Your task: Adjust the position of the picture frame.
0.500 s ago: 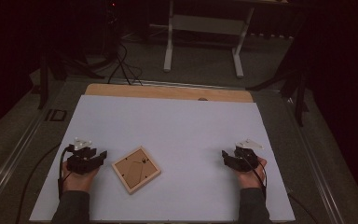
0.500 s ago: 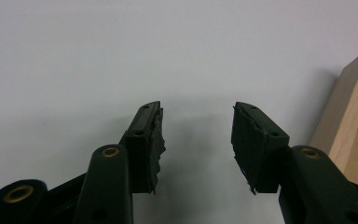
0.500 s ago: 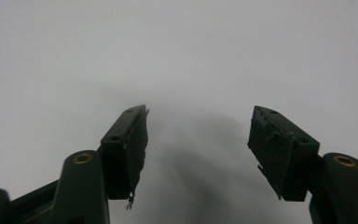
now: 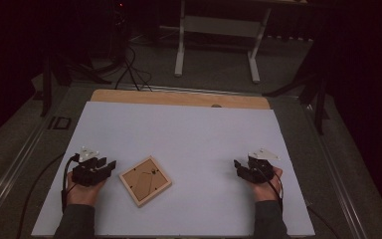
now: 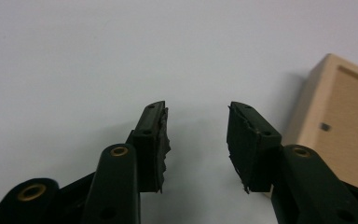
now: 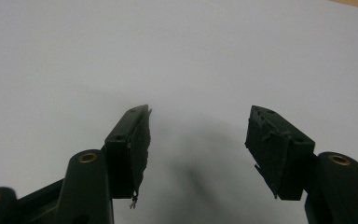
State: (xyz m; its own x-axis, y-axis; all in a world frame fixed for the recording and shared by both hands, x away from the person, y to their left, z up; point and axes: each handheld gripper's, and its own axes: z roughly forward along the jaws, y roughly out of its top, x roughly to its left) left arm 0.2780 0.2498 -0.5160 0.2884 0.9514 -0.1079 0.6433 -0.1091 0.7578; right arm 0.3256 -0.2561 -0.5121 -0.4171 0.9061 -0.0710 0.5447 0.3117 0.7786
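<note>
wooden frame point(image 5: 340, 126) cut off at edge, left gripper point(image 5: 196, 122) fingers apart

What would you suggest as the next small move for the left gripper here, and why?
Probably ease the left gripper sideways toward the wooden frame: its jaws stand open with nothing between them, and the frame lies flat just beside them, untouched. The right gripper sits farther off.

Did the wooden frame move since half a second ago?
No. The wooden frame lies at the same spot and the same tilt on the white table, just right of the left hand-held gripper.
</note>
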